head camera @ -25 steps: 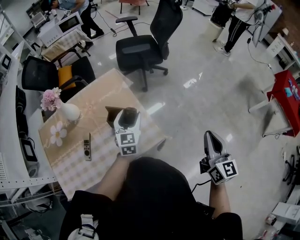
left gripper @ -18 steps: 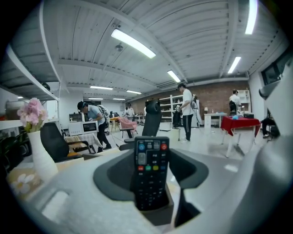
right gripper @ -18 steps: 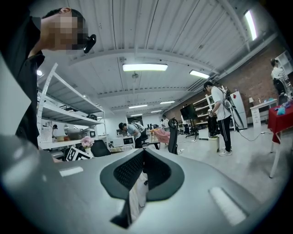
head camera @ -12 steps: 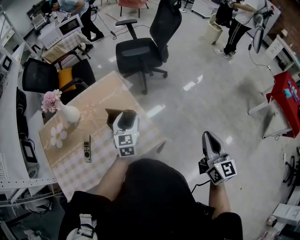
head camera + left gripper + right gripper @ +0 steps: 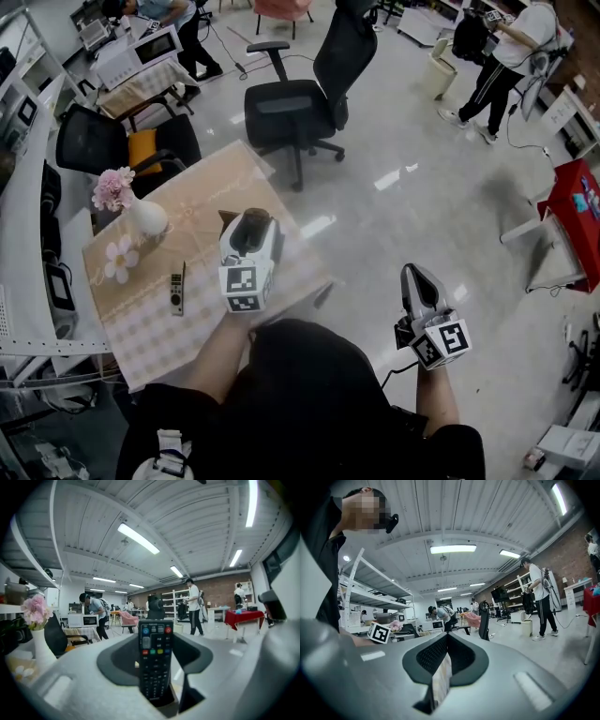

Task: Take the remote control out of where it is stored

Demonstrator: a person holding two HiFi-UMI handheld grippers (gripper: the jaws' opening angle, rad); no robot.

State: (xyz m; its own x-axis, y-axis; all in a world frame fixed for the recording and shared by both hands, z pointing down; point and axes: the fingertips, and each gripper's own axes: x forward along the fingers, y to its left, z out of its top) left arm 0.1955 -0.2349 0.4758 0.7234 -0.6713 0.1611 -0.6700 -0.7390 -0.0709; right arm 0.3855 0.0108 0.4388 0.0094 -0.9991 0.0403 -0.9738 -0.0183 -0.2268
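Remote control: a slim black plastic bar [image 5: 155, 660] with rounded corners. It stood upright and face-on in the left gripper view, with its lower end sunk between the jaws.
Remote's face: a blue and a red round button sat at the top, with a pale oblong key below them. Under that ran a row of red, green, yellow and blue keys, then ranks of small dark keys with pale print.
Left gripper: a smooth grey moulded shell with dark pads [image 5: 250, 232], above the tabletop. Its jaws had just been closing and pressed on the remote control at either side.
Right gripper: the same grey shell [image 5: 413, 274], held out over the floor, well apart from the tabletop. Its dark, finely ribbed pads met at the tips with nothing between them.
Tabletop: square-cornered [image 5: 150, 328] and covered in cloth, pale check on the near part and plain beige beyond.
Second remote: dark and narrow [image 5: 176, 288], lying flat on the check cloth to the left of the left gripper.
Vase: white, round-bellied and glossy [image 5: 145, 218], holding pink flowers [image 5: 112, 187].
Floor: pale, polished and reflecting the lights [image 5: 422, 169].
Office chair: black, on castors [image 5: 300, 94], beyond the tabletop.
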